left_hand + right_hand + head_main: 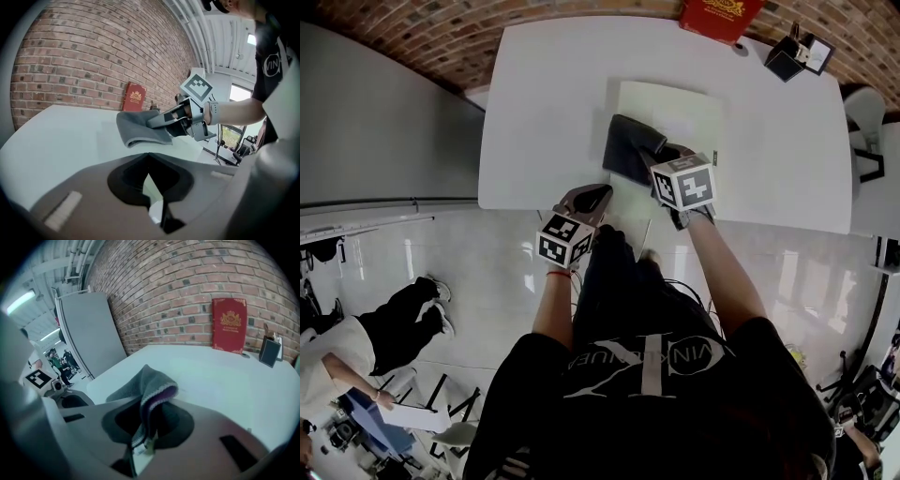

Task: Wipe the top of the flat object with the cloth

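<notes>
A flat white board (675, 108) lies on the white table (534, 112). A dark grey cloth (628, 145) is draped over the board's near left part. My right gripper (661, 155) is shut on the cloth's near edge; the fabric (150, 385) bunches up between its jaws. From the left gripper view, the cloth (138, 126) hangs folded from the right gripper (164, 121) just above the table. My left gripper (592, 197) hovers at the table's front edge, left of the cloth, shut with nothing in it.
A red book (719, 17) leans on the brick wall at the table's far side, with a black holder (797, 54) to its right. A grey partition (384, 122) stands left of the table, and a chair (867, 122) stands to the right.
</notes>
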A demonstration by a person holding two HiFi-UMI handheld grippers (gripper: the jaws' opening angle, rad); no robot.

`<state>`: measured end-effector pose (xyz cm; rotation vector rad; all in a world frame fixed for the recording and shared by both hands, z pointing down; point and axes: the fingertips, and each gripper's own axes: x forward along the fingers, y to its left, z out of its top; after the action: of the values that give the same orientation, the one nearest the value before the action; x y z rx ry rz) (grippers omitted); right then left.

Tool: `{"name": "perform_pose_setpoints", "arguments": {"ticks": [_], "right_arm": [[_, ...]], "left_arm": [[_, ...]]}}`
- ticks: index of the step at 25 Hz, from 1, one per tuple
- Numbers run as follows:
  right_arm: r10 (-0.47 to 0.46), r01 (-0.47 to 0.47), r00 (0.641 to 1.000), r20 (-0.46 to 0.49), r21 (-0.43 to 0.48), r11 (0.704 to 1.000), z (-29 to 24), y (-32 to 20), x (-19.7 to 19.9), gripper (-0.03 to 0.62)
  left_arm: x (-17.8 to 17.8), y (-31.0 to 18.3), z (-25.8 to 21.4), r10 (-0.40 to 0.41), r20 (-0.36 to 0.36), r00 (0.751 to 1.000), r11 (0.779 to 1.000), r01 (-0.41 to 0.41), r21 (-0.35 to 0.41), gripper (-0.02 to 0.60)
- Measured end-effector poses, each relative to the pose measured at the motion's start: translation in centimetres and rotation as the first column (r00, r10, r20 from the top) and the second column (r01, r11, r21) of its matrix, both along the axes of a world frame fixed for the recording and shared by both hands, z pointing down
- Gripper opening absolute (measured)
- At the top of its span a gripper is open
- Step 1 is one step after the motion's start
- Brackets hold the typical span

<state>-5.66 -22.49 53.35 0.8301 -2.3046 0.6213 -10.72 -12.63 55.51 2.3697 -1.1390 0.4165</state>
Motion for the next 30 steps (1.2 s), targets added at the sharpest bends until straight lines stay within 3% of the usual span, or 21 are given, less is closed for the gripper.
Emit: {"name": "perform_pose_setpoints", "arguments": {"ticks": [16, 30], "right_arm": [[0.107, -0.102, 0.987, -0.118, 0.044, 0.994, 0.5, -0.1, 9.7, 0.049], [0.234, -0.229, 0.962, -0.14, 0.054, 0.972, 0.8, 1.1, 16.0, 0.049]], "left_arm": [[-0.2, -0.1, 0.0, -0.027, 0.001, 1.0, 1.0, 0.027, -0.008, 0.012], [-0.4, -0.1, 0.2, -0.014, -0.019, 1.0, 1.0, 0.013, -0.022, 0.012]]}}
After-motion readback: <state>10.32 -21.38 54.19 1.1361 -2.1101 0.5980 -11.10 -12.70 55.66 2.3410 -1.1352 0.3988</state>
